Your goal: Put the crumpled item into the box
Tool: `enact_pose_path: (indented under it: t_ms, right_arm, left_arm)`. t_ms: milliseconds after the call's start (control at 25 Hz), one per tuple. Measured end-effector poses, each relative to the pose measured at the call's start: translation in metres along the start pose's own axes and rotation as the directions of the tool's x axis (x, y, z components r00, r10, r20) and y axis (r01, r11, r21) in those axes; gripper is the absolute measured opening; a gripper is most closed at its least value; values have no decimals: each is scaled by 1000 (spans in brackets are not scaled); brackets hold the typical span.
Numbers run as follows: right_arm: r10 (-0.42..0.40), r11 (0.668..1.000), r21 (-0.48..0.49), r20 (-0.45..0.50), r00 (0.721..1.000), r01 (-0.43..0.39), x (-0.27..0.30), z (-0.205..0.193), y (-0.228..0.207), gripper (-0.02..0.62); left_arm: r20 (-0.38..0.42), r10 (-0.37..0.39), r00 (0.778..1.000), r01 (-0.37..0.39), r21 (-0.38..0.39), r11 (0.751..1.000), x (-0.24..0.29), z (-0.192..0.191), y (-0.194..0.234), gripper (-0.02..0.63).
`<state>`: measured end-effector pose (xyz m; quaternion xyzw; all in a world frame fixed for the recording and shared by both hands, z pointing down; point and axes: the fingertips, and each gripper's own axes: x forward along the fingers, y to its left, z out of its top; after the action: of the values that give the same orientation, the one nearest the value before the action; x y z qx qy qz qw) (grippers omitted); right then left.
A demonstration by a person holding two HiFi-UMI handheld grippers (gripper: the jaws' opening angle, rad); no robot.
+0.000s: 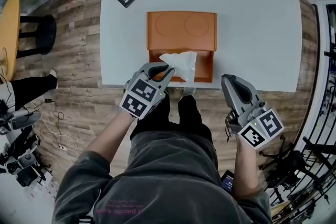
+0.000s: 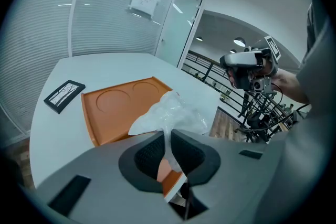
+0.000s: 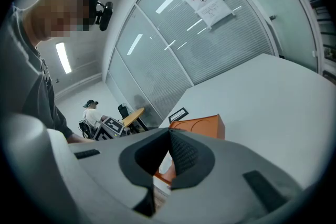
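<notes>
Wad (image 1: 179, 64) of white crumpled stuff hangs in the middle of the head view. The left gripper (image 1: 164, 68) pinches it just over the orange box (image 1: 206, 66). Best go lower inside before letting go. The right gripper (image 1: 231, 81), lower right, is pressed together and empty.

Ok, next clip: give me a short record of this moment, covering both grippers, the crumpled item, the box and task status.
left gripper: shut on the crumpled item
crumpled item: white, thin, over the box's open near part
box: orange, at the table near edge
right gripper: shut, empty, beyond the table edge
task status: item not yet released
</notes>
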<state>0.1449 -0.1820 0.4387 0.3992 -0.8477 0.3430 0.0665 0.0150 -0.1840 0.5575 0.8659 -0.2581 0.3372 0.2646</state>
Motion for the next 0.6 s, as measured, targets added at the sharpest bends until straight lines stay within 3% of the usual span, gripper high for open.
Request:
enact_pose_path:
  t_ms: [600]
  right_arm:
    - [6, 999, 34, -28, 1000, -5, -2, -20, -16, 0]
  left_arm:
    - [-88, 6, 996, -6, -2, 1000, 30, -23, 5, 55]
